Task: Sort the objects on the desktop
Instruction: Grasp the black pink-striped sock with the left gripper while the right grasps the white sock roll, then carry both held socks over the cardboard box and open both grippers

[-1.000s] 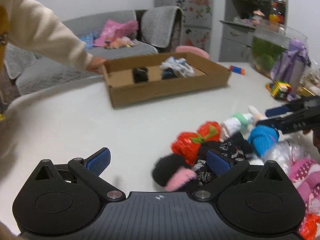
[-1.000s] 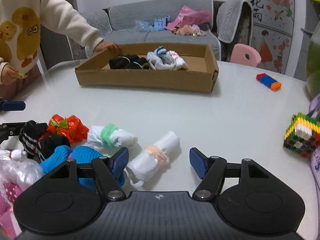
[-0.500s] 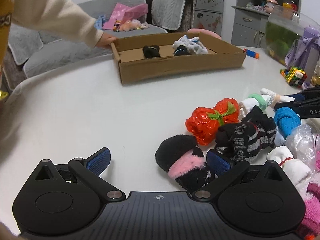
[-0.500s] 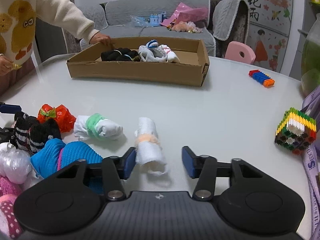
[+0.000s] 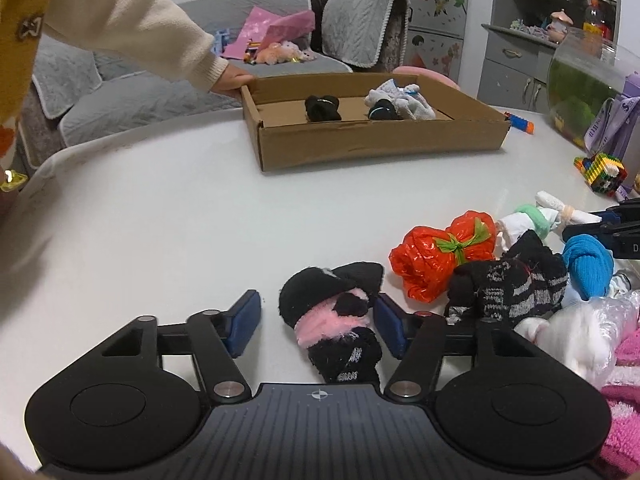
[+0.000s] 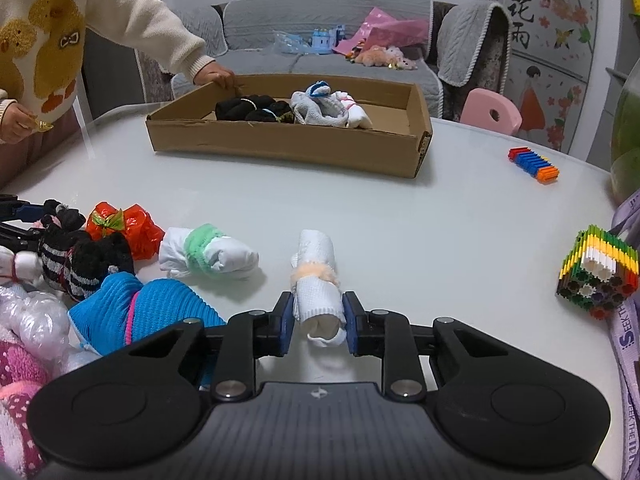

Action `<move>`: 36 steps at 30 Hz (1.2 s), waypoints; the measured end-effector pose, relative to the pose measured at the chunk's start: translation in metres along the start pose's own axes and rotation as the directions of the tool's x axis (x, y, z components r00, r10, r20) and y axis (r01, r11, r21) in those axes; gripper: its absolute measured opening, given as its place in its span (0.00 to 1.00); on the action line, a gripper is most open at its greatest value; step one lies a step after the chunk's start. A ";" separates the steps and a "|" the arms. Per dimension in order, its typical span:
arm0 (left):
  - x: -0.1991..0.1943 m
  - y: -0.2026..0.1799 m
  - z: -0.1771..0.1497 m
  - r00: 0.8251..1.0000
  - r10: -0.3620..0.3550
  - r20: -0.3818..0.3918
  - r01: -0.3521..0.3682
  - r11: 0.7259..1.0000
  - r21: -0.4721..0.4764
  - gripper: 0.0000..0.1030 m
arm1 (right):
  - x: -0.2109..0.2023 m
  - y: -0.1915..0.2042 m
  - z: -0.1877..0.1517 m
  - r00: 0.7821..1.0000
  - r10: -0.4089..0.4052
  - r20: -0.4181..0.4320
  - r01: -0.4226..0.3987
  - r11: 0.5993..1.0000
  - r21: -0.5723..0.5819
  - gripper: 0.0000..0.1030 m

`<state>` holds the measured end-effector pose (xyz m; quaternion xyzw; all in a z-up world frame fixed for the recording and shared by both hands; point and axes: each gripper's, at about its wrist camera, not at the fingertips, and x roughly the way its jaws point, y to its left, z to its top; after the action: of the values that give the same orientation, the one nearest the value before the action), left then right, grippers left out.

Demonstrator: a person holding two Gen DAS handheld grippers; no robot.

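Both tools look alike. The left gripper [image 5: 318, 326] and the right gripper [image 6: 318, 322] are matte black, with a ribbed dark grey deck in the middle bearing a small white crosshair mark. Either side of the deck is a rounded lobe with a shallow round disc set in it. Two angled link arms run forward, each with triangular cut-outs and silver pivot screws, to fingers faced with blue ribbed pads [image 5: 244, 320].
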<state>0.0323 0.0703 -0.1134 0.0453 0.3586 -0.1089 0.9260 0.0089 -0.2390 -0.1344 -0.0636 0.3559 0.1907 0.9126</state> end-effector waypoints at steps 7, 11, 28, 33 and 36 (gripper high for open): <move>-0.004 -0.001 0.002 0.999 -0.038 -0.001 0.038 0.999 -0.029 0.48 | -0.002 0.000 0.001 1.000 0.021 0.006 -0.021 1.000 0.004 0.20; -0.020 -0.003 0.007 0.999 -0.027 0.031 0.027 0.999 -0.019 0.48 | -0.011 -0.003 0.004 0.999 0.030 0.042 -0.031 0.999 0.022 0.20; -0.125 0.012 0.074 0.975 0.055 0.216 -0.046 0.998 -0.044 0.48 | -0.074 -0.037 0.062 0.966 0.047 0.254 -0.080 0.989 0.122 0.20; -0.115 0.011 0.102 0.972 0.062 0.229 -0.056 0.998 -0.033 0.48 | -0.067 -0.036 0.091 0.964 0.038 0.265 -0.061 0.995 0.077 0.20; -0.102 0.006 0.119 0.962 0.102 0.254 -0.109 0.994 0.012 0.48 | -0.059 -0.035 0.110 0.962 0.036 0.270 -0.050 0.998 0.046 0.20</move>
<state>0.0380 0.0744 0.0430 0.0620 0.2332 -0.0689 0.9680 0.0514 -0.2612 -0.0139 -0.0055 0.2348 0.2081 0.9495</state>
